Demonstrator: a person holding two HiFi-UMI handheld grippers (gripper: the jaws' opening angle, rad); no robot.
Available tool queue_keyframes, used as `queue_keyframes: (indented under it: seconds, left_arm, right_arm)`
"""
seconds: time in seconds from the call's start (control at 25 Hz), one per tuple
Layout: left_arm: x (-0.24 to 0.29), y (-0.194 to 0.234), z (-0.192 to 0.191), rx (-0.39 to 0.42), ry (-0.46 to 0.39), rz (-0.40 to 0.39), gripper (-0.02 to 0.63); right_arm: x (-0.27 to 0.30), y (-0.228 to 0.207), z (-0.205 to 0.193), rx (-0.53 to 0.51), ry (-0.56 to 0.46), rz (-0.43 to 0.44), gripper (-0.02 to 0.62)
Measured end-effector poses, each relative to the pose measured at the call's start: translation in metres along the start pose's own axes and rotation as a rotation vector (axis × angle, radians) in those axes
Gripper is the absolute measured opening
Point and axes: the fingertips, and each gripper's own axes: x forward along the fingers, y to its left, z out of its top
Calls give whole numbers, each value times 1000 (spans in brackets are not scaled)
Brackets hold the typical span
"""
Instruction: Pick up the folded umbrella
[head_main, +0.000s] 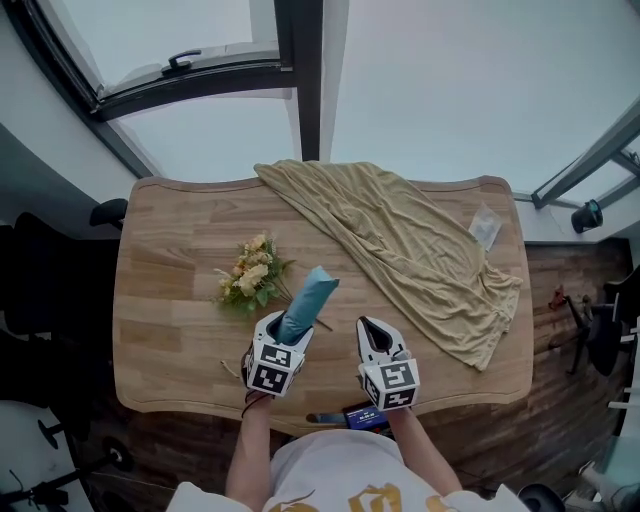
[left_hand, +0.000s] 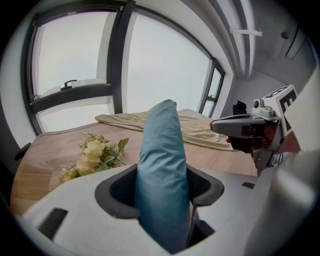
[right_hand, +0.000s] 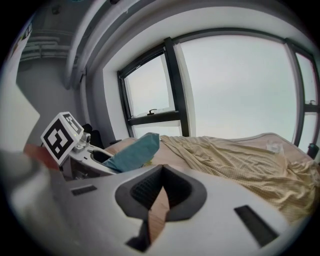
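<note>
The folded umbrella is a teal fabric roll that sticks up and away out of my left gripper, lifted off the wooden table. In the left gripper view the umbrella fills the gap between the jaws, and the left gripper is shut on it. My right gripper hovers just to the right, near the table's front edge, apart from the umbrella. Its jaws are shut with nothing held; only a sliver of table shows between them. From there the umbrella shows at the left.
A bunch of yellow flowers lies left of the umbrella. A beige cloth drapes across the table's right half, with a clear plastic bag at its far edge. A dark device sits at the front edge by the person.
</note>
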Motion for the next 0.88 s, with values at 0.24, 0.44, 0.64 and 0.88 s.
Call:
queue_keyframes:
  seconds: [0.24, 0.44, 0.64, 0.88]
  left_arm:
    - [-33, 0, 10, -24, -88, 46, 276]
    - [-56, -10, 9, -54, -148, 50, 276]
    - [-79, -19, 9, -75, -216, 45, 276]
    - [-108, -29, 13, -115, -316, 47, 276]
  right_arm:
    - [-22, 5, 2, -1, -26, -11, 11]
    - [-34, 23, 14, -12, -67, 10, 11]
    - [-48, 38, 21, -43, -95, 20, 11]
    - [-71, 50, 26, -76, -129, 22, 11]
